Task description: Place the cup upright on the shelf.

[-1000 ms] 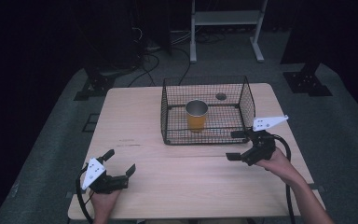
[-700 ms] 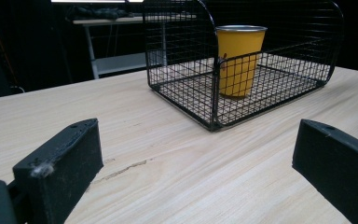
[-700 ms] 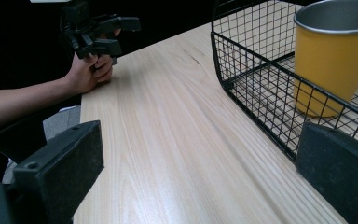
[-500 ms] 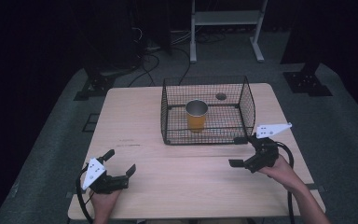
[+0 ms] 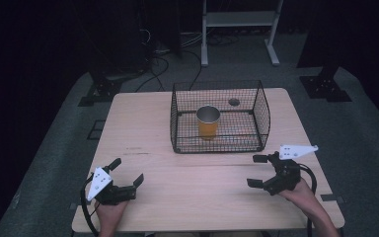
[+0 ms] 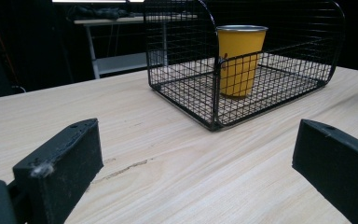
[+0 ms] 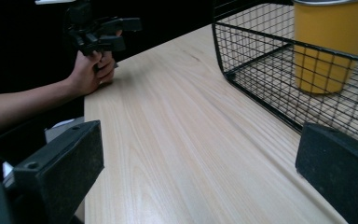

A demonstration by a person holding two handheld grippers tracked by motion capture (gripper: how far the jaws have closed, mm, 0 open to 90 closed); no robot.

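A yellow cup with a silvery rim stands upright inside a black wire basket, toward the basket's left half in the high view, on the far middle of the pale wooden worktop. A small dark round hole in the worktop shows through the mesh behind the cup, to its right. The left gripper rests low at the near left corner of the worktop, held in a hand that comes in from the bottom edge; its jaws are spread wide with nothing between them, and in the left gripper view they frame bare wood with the basket and cup well ahead. The right gripper sits at the near right, just in front of the basket's near right corner but apart from it, held by the other hand; its jaws are likewise spread and hold nothing. In the right gripper view the basket's near wall and the cup stand at the upper right, and the left gripper appears far across the worktop. A cable trails from each gripper toward the near edge.
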